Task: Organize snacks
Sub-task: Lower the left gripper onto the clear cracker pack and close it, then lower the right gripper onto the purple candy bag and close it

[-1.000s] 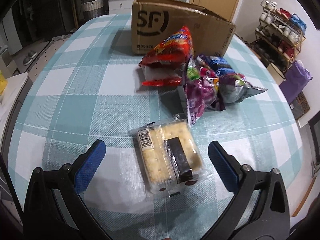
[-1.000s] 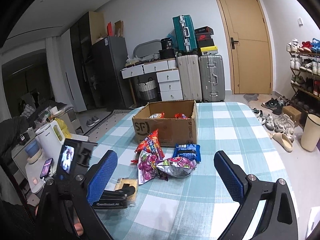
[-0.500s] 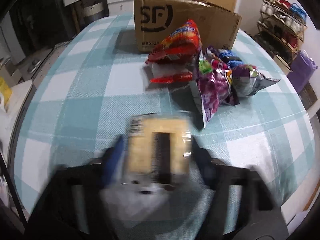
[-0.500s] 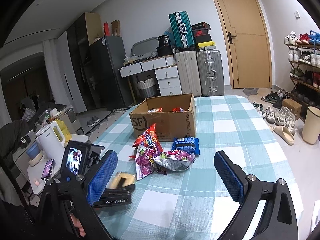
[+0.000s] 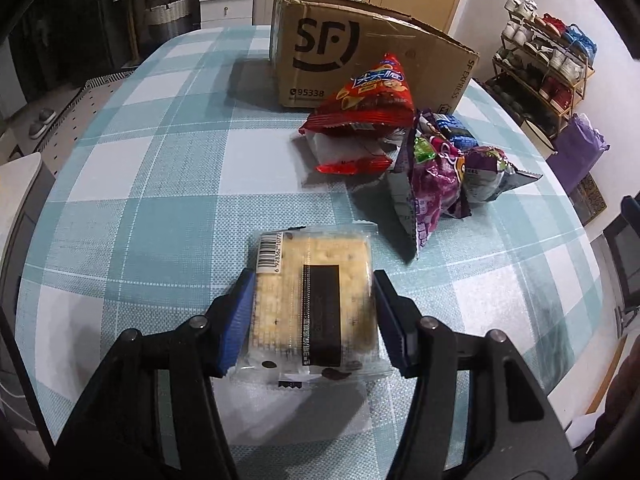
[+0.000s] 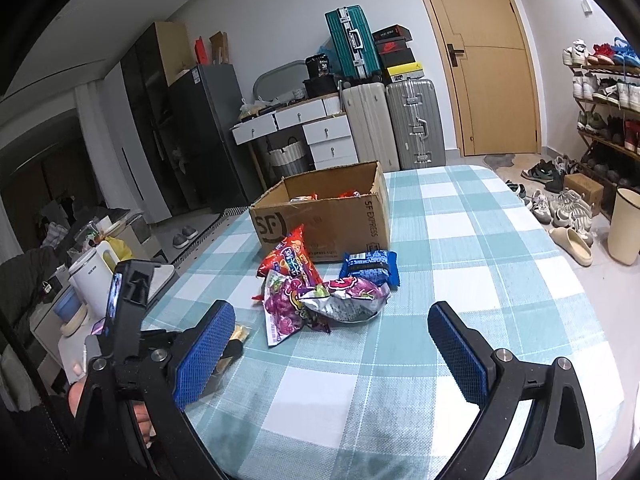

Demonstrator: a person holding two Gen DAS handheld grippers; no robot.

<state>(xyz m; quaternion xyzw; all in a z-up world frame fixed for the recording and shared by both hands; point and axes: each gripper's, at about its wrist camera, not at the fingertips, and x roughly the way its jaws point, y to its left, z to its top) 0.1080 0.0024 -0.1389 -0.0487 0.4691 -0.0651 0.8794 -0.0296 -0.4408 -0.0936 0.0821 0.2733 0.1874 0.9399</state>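
Crackers first: from the left wrist we see our left gripper (image 5: pixel 314 312) closed on a clear-wrapped cracker pack (image 5: pixel 314 300), the blue pads pressing its two long sides, barcode end pointing away from us. The pack sits low over the checked bench (image 5: pixel 160 184); we cannot tell whether it rests on the cloth or is lifted off it. Further along the bench lies the heap of snacks — a red chip bag (image 5: pixel 366 114) leaning toward the cardboard box (image 5: pixel 360 52), a purple bag (image 5: pixel 434 184) beside it, a blue packet (image 5: pixel 454 128) partly hidden behind. From the right wrist we see our right gripper (image 6: pixel 332 356) with its jaws spread wide and nothing between them, held above the bench (image 6: pixel 480 240) and pointed at the same heap: red chip bag (image 6: pixel 290 258), purple bag (image 6: pixel 288 304), a crumpled silver-lined bag (image 6: pixel 348 300), blue packet (image 6: pixel 370 266). The box (image 6: pixel 324 220) stands open-topped just behind them, some wrappers showing inside. At lower left the left gripper's body (image 6: pixel 132 312) shows — a corner of the cracker pack (image 6: pixel 240 332) peeks past our pad.
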